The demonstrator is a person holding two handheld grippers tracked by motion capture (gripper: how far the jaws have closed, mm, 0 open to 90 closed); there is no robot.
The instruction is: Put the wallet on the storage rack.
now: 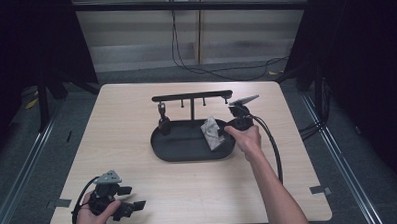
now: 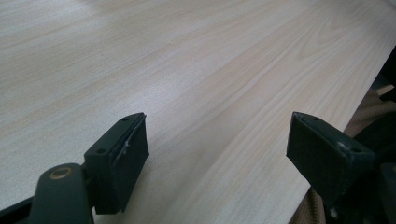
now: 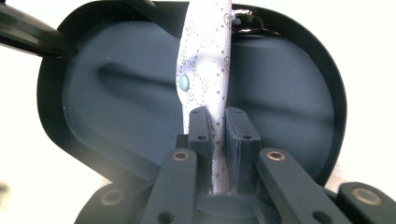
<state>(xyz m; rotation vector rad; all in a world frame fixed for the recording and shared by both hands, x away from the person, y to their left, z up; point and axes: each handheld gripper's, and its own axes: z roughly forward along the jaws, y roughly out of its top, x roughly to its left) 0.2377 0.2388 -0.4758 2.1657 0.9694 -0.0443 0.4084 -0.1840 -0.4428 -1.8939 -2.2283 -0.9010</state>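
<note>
Table [image 1: 138, 159]: light wood-grain top, rectangular, on a grey floor; its bare surface also runs under the left gripper's jaws in the left gripper view.
Stand [image 1: 192, 96]: black, a horizontal bar on a central post rising from the tray, right of the table's centre toward the far side; short pegs hang from the bar.
Tray [image 1: 177, 147]: black oval dish forming the stand's base; in the right gripper view its raised rim curves around the cloth.
Right gripper [image 1: 235, 121]: at the tray's right end, held by the right hand [image 1: 247, 140]; its jaws are pressed together, pinching the pouch.
Left gripper [image 1: 135, 205]: at the near left corner of the table, held by the left hand [image 1: 92, 218]; its jaws are spread wide with nothing between them.
Pouch [image 3: 208, 70]: pale grey patterned fabric with a small turquoise stud, over the right part of the tray, its lower end between the right gripper's jaws.
Hanging item [image 1: 162, 118]: small dark object under the bar's left end, reaching down to the tray; too small to identify.
</note>
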